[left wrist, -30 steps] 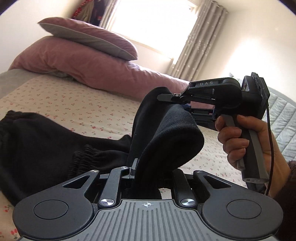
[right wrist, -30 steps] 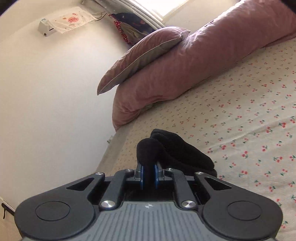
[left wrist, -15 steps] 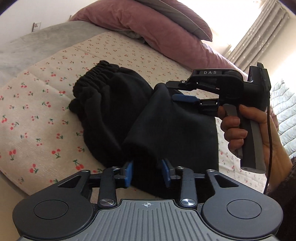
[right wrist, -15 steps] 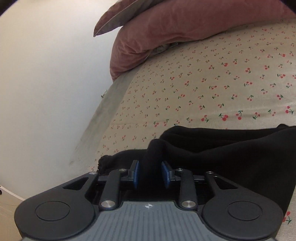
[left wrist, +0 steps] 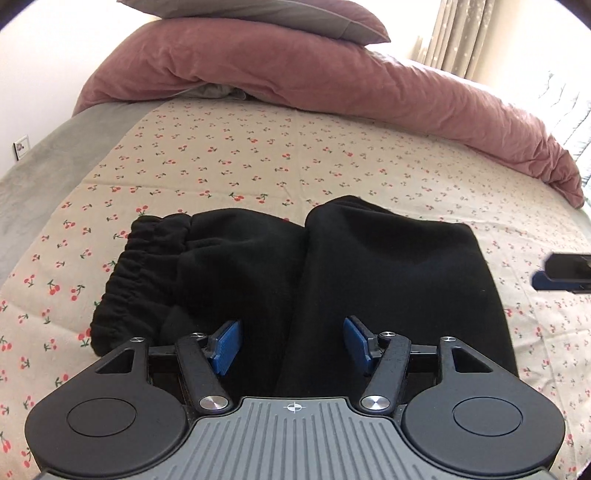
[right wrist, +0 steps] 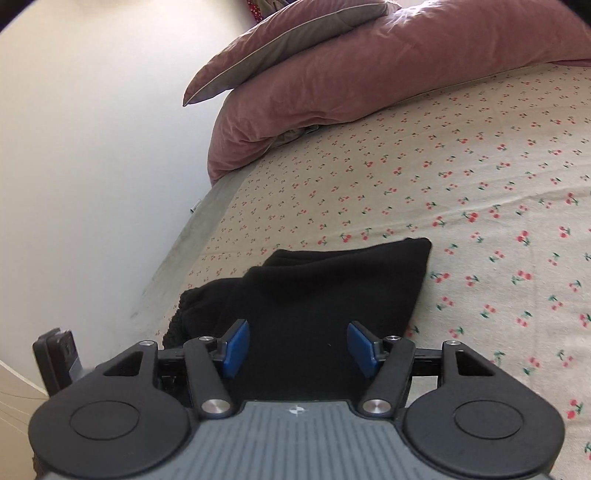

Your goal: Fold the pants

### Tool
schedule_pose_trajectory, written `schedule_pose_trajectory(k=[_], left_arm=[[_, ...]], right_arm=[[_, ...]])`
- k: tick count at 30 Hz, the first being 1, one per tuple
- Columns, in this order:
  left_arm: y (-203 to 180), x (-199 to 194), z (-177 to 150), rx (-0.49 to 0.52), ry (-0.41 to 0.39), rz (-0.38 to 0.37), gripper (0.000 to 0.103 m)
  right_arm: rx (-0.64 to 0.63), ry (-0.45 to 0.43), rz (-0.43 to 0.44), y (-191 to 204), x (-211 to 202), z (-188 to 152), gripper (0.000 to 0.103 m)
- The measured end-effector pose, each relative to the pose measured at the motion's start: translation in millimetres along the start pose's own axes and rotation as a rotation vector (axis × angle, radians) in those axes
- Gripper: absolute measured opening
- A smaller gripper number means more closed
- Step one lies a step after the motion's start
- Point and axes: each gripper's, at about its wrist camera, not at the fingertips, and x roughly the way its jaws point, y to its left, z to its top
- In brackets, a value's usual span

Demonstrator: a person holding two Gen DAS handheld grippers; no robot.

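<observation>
Left jaws: the left gripper (left wrist: 291,345) stands apart, its blue pads (left wrist: 225,345) on either side of the black cloth but not pressing it; the jaws have just been opening.
Right jaws: the right gripper (right wrist: 299,347) is also wide, blue pads (right wrist: 364,347) clear of the cloth that lies between them; these jaws have just been opening too.
Bed: the bed sheet (left wrist: 258,162) with small red cherries covers most of both views; a grey blanket (left wrist: 55,147) runs along its left edge.
Duvet: a pink duvet (left wrist: 295,77) is bunched along the far side of the bed, from left to right.
Pillow: a pink and grey pillow (left wrist: 258,11) lies on top of the duvet, at the far left.
Pants: the black pants (left wrist: 388,266) lie folded on the near part of the sheet, just in front of both grippers; one layer is laid over the other, with a crease down the middle.
Waistband: the gathered elastic waistband (left wrist: 144,266) is at the left end of the pants, uncovered.
Other gripper: in the left wrist view the tip of the right gripper shows at the right edge, near the pants and not touching them.
Curtain: a beige curtain (left wrist: 465,33) hangs at the far right.
Socket: a wall socket (left wrist: 21,147) is on the wall at the left.
</observation>
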Motion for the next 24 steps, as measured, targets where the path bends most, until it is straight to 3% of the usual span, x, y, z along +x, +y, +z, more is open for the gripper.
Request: schedule_pose_trajectory(k=[3,8,18,21,24], left_arm=[[0.2,9.9,1.0,-0.045,-0.002,0.009,0.058],[-13.3,3.0,2.8,-0.038,-0.027,0.056,0.027],[-13.7,-0.9,7.7,-0.092,-0.006,0.091,0.029],[-29.2,-13.1,6.6,-0.018,-0.069,0.106,0.028],[-27.4,-2.8,13.3,-0.002,-0.052,0.092,0.028]], right_arm=[[0.018,-0.022,-0.015,-21.1,-10.6,-14.7,0.066],[0.053,-0.002,-0.057,-44.6,-10.1,-23.4,0.067],[0.042,0.009,-0.054,-45.7,-5.7,-28.0,0.069],[0.009,0.028,-0.060,-40.8,-2.8,-32.3,0.069],[-0.019,0.036,-0.065,-38.2,-2.6,-34.6,0.069]])
